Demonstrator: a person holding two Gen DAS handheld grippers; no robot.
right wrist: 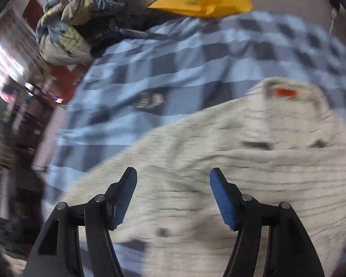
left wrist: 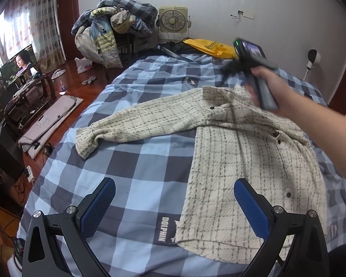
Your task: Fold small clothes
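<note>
A cream shirt with a thin black check (left wrist: 249, 161) lies flat on the blue checked bed, its left sleeve (left wrist: 136, 124) stretched out to the left. My left gripper (left wrist: 174, 182) is open and empty, hovering above the shirt's lower left hem. The right gripper's handle (left wrist: 260, 78), held in a hand, is over the collar area; its fingers are blurred there. In the right wrist view the right gripper (right wrist: 173, 173) is open and empty above the shirt (right wrist: 219, 161), below the collar with its orange label (right wrist: 286, 92). That view is motion-blurred.
The blue and grey checked bedsheet (left wrist: 136, 175) covers the bed. A yellow bag (left wrist: 210, 47) and dark items lie at the bed's far end. A pile of bedding (left wrist: 113, 25) and a fan (left wrist: 173, 19) stand beyond. A TV (left wrist: 18, 64) and floor mat (left wrist: 48, 120) are at left.
</note>
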